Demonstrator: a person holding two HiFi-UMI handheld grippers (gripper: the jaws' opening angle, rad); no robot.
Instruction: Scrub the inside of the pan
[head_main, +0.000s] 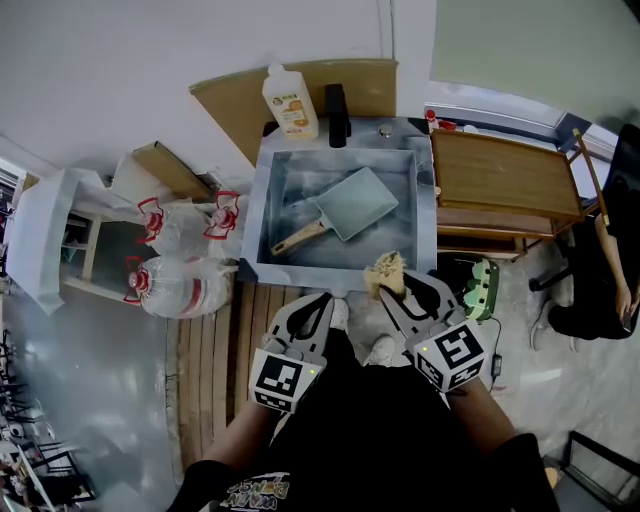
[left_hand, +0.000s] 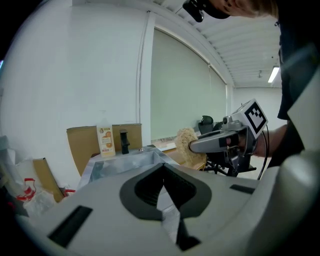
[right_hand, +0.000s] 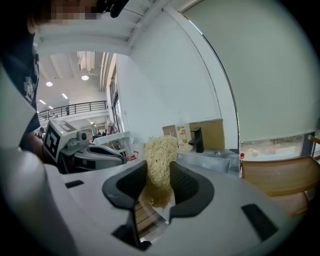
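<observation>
A square grey pan (head_main: 357, 204) with a wooden handle (head_main: 298, 238) lies flat inside the metal sink (head_main: 262, 200). My right gripper (head_main: 396, 290) hovers at the sink's near edge, shut on a tan fibrous scrubber (head_main: 386, 271). The right gripper view shows the scrubber (right_hand: 159, 162) pinched between the jaws and sticking up above them. To its left, my left gripper (head_main: 327, 302) is shut with nothing in it; its jaws (left_hand: 162, 199) meet in the left gripper view. Both grippers are short of the pan and touch nothing in the sink.
A soap bottle (head_main: 290, 101) and a black faucet (head_main: 336, 115) stand at the sink's back rim, in front of cardboard (head_main: 232, 100). A wooden cart (head_main: 505, 178) adjoins the sink's right side. Filled plastic bags (head_main: 180, 255) lie left. A seated person (head_main: 600, 270) is far right.
</observation>
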